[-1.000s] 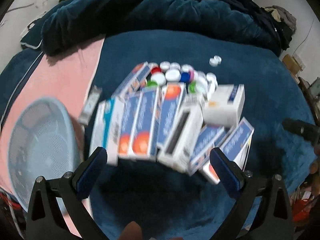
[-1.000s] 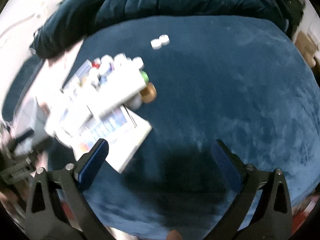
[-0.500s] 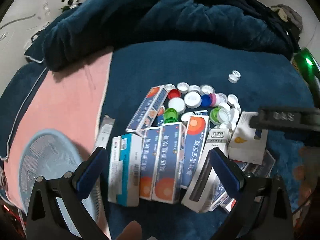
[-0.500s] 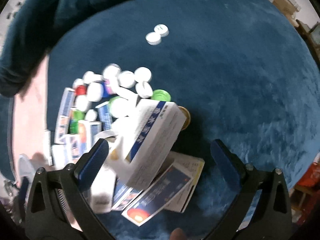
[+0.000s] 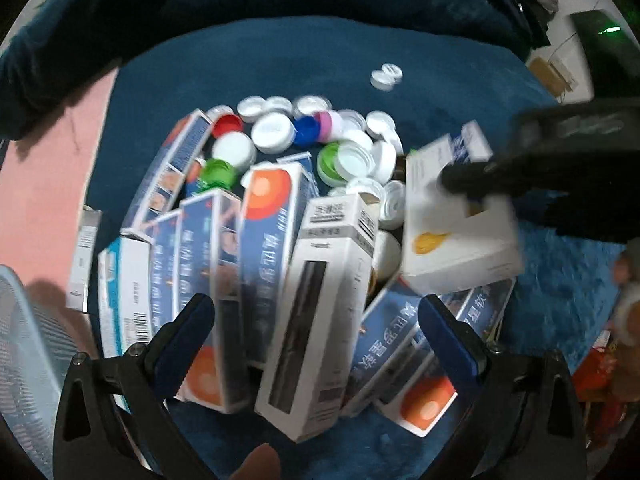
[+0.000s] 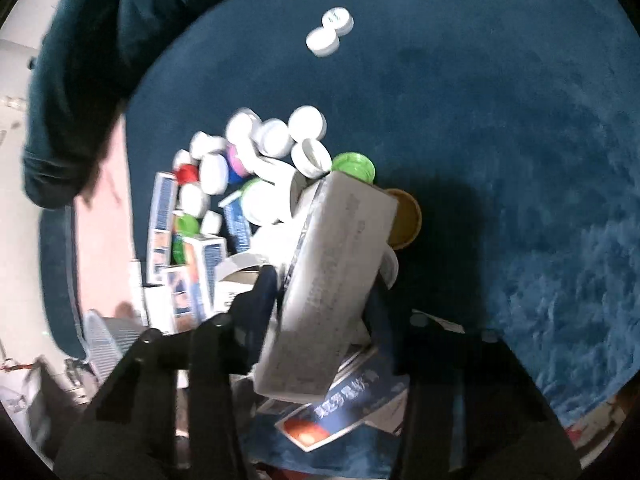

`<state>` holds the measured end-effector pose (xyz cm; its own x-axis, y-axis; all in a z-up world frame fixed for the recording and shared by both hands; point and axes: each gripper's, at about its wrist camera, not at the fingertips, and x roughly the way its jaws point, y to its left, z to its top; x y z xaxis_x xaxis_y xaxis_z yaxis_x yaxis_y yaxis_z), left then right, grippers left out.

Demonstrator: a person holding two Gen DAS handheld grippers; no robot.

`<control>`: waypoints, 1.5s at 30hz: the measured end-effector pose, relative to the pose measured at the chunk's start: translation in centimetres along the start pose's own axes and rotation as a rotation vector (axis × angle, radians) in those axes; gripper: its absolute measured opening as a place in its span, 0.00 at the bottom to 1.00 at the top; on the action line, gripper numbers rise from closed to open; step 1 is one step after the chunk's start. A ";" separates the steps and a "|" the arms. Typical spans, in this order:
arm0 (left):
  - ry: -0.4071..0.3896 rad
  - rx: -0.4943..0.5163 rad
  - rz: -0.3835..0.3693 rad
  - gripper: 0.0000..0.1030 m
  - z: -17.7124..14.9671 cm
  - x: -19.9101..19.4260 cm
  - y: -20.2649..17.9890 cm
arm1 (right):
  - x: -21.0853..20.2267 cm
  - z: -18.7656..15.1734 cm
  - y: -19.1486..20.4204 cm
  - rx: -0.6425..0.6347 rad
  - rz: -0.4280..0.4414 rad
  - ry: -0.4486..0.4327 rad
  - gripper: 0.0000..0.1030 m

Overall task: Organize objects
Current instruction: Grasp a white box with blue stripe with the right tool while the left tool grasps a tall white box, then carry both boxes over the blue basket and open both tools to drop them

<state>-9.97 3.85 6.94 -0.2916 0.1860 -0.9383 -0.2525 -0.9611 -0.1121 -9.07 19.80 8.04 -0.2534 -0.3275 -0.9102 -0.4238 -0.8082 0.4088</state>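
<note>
A heap of blue-and-orange medicine boxes (image 5: 264, 240) lies on a dark blue blanket, with a white box with a black stripe (image 5: 316, 300) on top. Beyond them lie several bottle caps (image 5: 272, 132). My left gripper (image 5: 316, 320) hangs open just above the striped box, touching nothing. My right gripper (image 6: 324, 304) has its jaws closing on a white box with a yellow mark (image 6: 332, 272), and both pads lie against its sides. In the left wrist view that white box (image 5: 452, 240) sits at the heap's right, with a black finger (image 5: 472, 176) across it.
A pale blue mesh basket (image 5: 24, 340) stands at the lower left on a pink sheet (image 5: 44, 160). Two white caps (image 6: 330, 32) lie apart from the heap, farther back. A brown cap (image 6: 406, 216) sits beside the held box. A person's hand (image 5: 628, 312) shows at the right edge.
Both grippers have come down closer to the heap. The right gripper's wide-open jaws have narrowed onto the white box, which now sits between them.
</note>
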 end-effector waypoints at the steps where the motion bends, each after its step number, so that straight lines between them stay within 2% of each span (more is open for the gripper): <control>1: 0.007 0.000 0.013 0.97 -0.1 0.3 -0.1 | -0.8 0.0 -0.2 -0.007 0.012 -0.014 0.39; 2: 0.009 0.002 0.031 0.95 0.0 0.5 -0.2 | -1.3 0.0 -0.5 -0.015 0.018 -0.027 0.39; 4: -0.003 0.011 0.078 0.83 0.0 0.5 -0.3 | -2.4 0.1 -0.5 -0.034 0.025 -0.047 0.39; 5: -0.013 0.019 0.109 0.66 0.1 0.2 -0.4 | -2.9 -0.1 -0.6 -0.038 0.026 -0.056 0.39; 6: -0.012 0.024 0.097 0.43 0.2 0.1 -0.5 | -3.5 -0.1 -0.7 -0.044 0.029 -0.064 0.39; 7: -0.001 0.021 0.075 0.36 0.2 0.0 -0.4 | -3.9 -0.1 -0.7 -0.050 0.031 -0.070 0.39; 9: 0.005 0.021 0.063 0.32 0.1 0.0 -0.3 | -4.6 -0.3 -0.4 -0.058 0.033 -0.083 0.39; 13: 0.034 0.031 0.054 0.34 -0.1 0.0 -0.4 | -5.2 -0.9 -0.2 -0.070 0.024 -0.101 0.39; 14: 0.046 0.035 0.058 0.40 -0.2 0.1 -0.4 | -5.3 -1.0 -0.2 -0.074 0.023 -0.099 0.39; 15: 0.064 0.042 0.057 0.52 -0.4 0.5 -0.5 | -5.3 -1.2 -0.2 -0.077 0.022 -0.095 0.39; 16: 0.077 0.044 0.052 0.54 -0.6 0.8 -0.6 | -5.4 -1.5 -0.2 -0.082 0.022 -0.089 0.39; 17: 0.088 0.045 0.048 0.54 -0.8 1.2 -0.7 | -5.3 -1.6 0.0 -0.088 0.022 -0.085 0.39; 19: 0.080 0.045 0.066 0.41 -1.2 1.5 -0.8 | -5.4 -2.0 0.4 -0.106 0.017 -0.085 0.39; 23: 0.021 0.011 -0.004 0.41 -1.1 -0.7 -0.2 | -5.6 -2.8 1.4 -0.134 0.020 -0.088 0.39; 28: -0.054 -0.068 -0.031 0.41 -0.6 -4.3 1.8 | -6.0 -3.6 2.8 -0.168 0.023 -0.100 0.39; 30: -0.082 -0.096 -0.014 0.41 -0.1 -5.4 2.4 | -6.3 -3.9 3.4 -0.180 0.029 -0.107 0.39; 35: -0.148 -0.188 0.045 0.41 -0.6 -10.2 7.1 | -6.3 -5.1 5.7 -0.220 0.054 -0.107 0.39; 39: -0.187 -0.319 0.084 0.42 -3.4 -13.6 11.4 | -5.3 -6.4 8.5 -0.267 0.091 -0.085 0.39; 45: -0.188 -0.520 0.165 0.42 -8.0 -15.2 19.4 | -2.6 -9.7 14.4 -0.381 0.173 -0.030 0.39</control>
<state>-3.04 -19.30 16.42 -0.4597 0.0129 -0.8880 0.2828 -0.9457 -0.1601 -6.11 4.30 15.69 -0.3204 -0.4642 -0.8257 -0.0224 -0.8677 0.4965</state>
